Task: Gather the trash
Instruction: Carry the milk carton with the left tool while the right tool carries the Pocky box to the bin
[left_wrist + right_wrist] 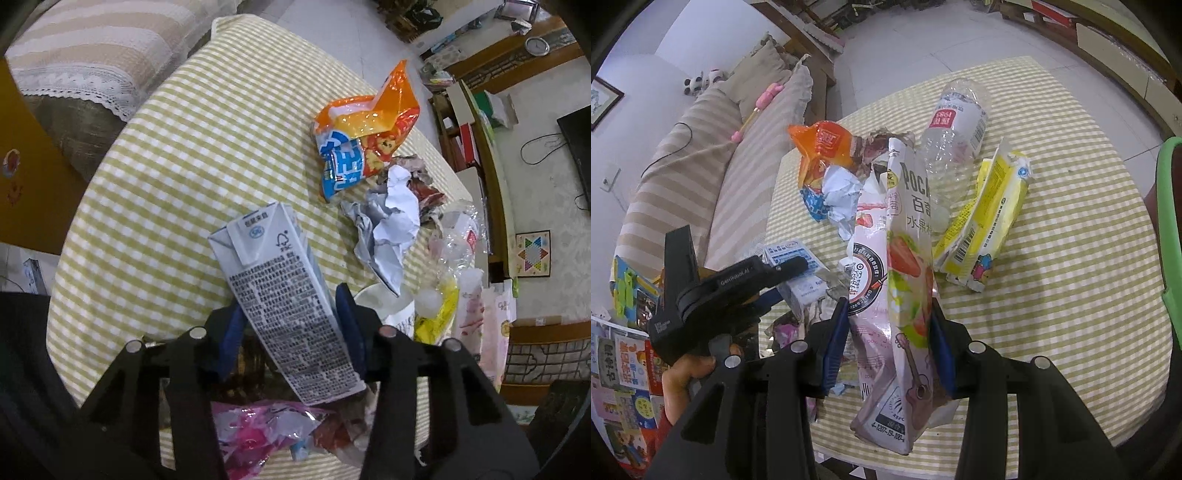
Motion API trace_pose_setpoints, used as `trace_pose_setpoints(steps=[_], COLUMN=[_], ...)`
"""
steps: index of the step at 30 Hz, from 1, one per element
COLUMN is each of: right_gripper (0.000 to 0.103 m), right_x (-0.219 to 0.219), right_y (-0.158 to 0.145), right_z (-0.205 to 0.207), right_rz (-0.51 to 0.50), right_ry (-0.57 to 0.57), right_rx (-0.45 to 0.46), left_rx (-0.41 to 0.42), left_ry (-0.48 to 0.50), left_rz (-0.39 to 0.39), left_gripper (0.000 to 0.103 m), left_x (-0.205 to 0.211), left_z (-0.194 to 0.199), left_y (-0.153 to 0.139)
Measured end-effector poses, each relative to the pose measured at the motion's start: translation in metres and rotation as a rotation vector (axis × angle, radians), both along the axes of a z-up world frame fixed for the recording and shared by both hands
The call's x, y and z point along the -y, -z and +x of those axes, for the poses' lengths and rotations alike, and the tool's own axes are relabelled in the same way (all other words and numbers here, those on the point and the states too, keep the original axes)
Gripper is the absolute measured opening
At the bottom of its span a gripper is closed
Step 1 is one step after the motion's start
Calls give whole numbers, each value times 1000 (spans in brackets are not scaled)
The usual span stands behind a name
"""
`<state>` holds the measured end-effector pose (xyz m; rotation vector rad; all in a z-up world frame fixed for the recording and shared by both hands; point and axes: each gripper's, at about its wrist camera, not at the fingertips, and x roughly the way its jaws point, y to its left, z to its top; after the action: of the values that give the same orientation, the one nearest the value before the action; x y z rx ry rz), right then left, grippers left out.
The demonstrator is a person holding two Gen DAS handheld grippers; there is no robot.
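The left tongs [291, 332] are clamped on a white milk carton [280, 295]: both blue pads press its narrow sides, and the carton tilts up and away with its folded top toward the far side. No earlier view is at hand, so only the grip itself can be told. The right tongs [888, 345] are narrowed onto a pink strawberry snack pouch [897, 295], its flattened body pinched between the blue pads and standing lengthwise along them.

Beyond the carton lie an orange snack bag [364, 129] and crumpled white paper [391, 225], touching each other. Beside the pouch, a yellow wrapper [990, 218] lies flat, and a crushed clear bottle [956, 125] lies just behind it. A pink torn wrapper [258, 432] sits under the left tongs.

All rests on a surface [166, 184] with a green checked cloth. Its left half is bare, with a striped sofa [701, 177] past that edge.
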<state>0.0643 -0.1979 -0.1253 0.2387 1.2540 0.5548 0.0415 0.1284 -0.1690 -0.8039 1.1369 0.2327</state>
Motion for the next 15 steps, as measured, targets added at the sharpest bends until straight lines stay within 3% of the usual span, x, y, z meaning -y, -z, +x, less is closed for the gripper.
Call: trace_pose_setpoints(steps=[3,8,15], right_gripper=[41,41,41], right_x=[2,6,16], right_y=[-8,-25,-36], right_z=[-3,-7,-7], right_rz=[9,21,49], right_ry=[10,12,21], right_rx=[42,130,169], left_rx=[49,129,221], left_ry=[-20,11,65], left_rz=[22,130,230], left_gripper=[46,46,44], left_x=[4,16,36], left_z=[-17,-37,-32], left_y=[-16,-52,-92])
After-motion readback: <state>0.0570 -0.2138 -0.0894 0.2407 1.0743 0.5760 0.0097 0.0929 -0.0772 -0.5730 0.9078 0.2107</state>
